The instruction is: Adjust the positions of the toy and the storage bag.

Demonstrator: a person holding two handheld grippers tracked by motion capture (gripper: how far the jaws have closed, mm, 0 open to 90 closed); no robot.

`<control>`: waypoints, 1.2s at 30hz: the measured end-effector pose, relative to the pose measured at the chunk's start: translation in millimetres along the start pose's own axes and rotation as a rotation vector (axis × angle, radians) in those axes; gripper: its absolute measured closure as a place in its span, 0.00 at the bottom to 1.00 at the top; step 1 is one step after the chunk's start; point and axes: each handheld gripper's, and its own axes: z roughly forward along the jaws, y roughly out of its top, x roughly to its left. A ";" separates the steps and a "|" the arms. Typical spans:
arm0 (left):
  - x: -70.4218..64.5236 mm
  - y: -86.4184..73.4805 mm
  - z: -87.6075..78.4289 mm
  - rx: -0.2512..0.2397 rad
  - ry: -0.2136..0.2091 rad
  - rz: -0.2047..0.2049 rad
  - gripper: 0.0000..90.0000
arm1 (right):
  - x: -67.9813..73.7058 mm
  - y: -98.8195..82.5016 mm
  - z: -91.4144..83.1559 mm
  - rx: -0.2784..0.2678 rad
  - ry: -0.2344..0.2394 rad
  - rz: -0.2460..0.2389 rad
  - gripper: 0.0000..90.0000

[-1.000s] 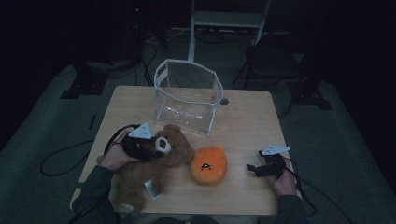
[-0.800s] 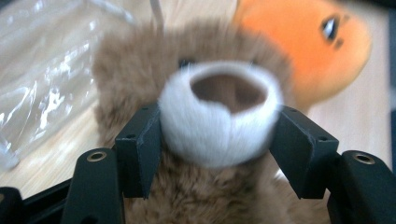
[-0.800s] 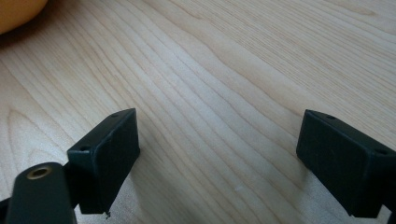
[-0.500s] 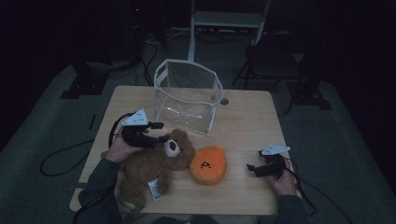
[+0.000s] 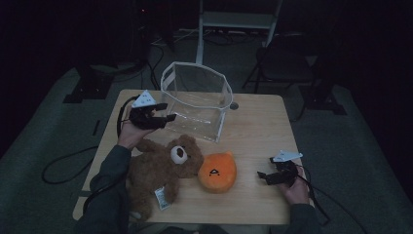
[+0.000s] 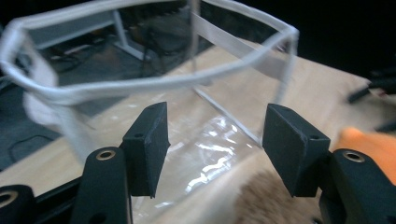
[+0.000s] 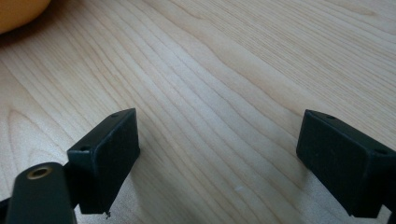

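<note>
Two claws show in the high view: your left gripper (image 5: 168,117) hovers at the clear bag's (image 5: 197,100) left wall near the desk's far edge, your right gripper (image 5: 263,176) well apart. Left gripper view: half-open, empty, the bag's rim (image 6: 140,84) dead ahead. Right gripper view: wide open, empty, over bare desk (image 7: 224,70).

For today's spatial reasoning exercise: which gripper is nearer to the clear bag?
Left. The left gripper hangs beside the clear bag, at its near-left wall; the right gripper rests far off at the table's near-right corner.
</note>
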 end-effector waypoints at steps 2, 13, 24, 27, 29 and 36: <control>8.0 5.2 -0.2 -0.006 0.041 -0.010 0.47 | 0.0 0.0 0.0 0.000 0.000 0.000 0.14; 36.5 22.8 14.0 0.002 0.180 -0.081 0.48 | 0.0 0.0 0.0 0.000 0.000 0.000 0.14; 53.3 28.2 40.8 0.016 0.280 -0.246 0.43 | -0.2 0.0 0.0 0.000 0.001 -0.001 0.14; 57.5 24.0 46.6 0.042 0.250 -0.289 0.44 | -0.1 0.0 -0.1 0.000 0.002 0.000 0.14; 59.9 22.8 45.7 0.037 0.234 -0.322 0.46 | -0.3 -0.1 -0.1 0.000 0.002 -0.001 0.14; 55.8 24.7 43.7 0.074 0.198 -0.313 0.72 | -0.2 -0.1 0.0 0.000 0.002 -0.002 0.14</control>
